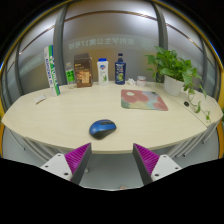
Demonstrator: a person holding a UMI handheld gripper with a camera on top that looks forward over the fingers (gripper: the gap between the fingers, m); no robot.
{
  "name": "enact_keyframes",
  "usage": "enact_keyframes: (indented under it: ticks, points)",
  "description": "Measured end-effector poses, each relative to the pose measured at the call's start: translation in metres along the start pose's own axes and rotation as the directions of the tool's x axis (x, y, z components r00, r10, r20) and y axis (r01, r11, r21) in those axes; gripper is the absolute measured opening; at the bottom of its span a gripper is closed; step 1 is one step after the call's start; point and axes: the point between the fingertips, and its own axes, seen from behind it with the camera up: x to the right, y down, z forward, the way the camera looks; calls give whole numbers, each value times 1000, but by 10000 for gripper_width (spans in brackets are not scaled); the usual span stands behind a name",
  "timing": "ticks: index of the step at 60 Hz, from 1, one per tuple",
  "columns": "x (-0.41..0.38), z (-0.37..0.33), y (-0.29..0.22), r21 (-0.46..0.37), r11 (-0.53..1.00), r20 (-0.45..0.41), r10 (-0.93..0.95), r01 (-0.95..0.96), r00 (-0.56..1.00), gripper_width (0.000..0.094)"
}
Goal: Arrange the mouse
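A two-fingered claw [112, 160] with magenta pads [77, 156] on the inner faces of its fingers reaches forward from the bottom of the gripper view, its fingers spread wide apart and holding nothing. Just ahead of the claw, slightly toward its left finger, a glossy dark blue computer mouse [102, 128] rests near the front edge of a long, pale cream oval table [60, 115]. Farther ahead and toward the right finger's side lies a flat square mouse mat with a pink and grey pattern [144, 99], well apart from the mouse. Beyond the mat, at the far right, a leafy green potted plant in a white pot [175, 72] stands on the table. Along the table's far edge, beyond the left finger, stand a tall green and white box [50, 69], a small brown box [83, 72], a white bottle [102, 70] and a dark blue bottle [120, 68], side by side in a loose row
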Motion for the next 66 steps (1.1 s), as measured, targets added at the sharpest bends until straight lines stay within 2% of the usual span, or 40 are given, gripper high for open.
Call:
enact_keyframes:
  ticks: [17,29,32,35,38,46,51,55,59,66]
  points:
    - [-53,89,-8,-68,998,60,16,-11,998,855]
    - [-65,123,-43,-69,997,88,52,-46,995,826]
    - [-67,133,-47,-77,996,89,39,-32,995,774]
    - [-66,141,-49,-87,996,74,9,-3,997,679]
    - [-61,149,-52,-84,995,40,-52,56,998,513]
    - [-68,155,-57,-68,988,90,-130,137,987,428]
    - [-74,157,-62,-71,984,154,-152,164,976,381]
    - [-78,154,-78,-52,984,202,-156,170,967,357]
    - [-77,149,-113,9,985,230,-169,171,958,357]
    - [-55,139,-211,154,983,239,-131,96,962,358]
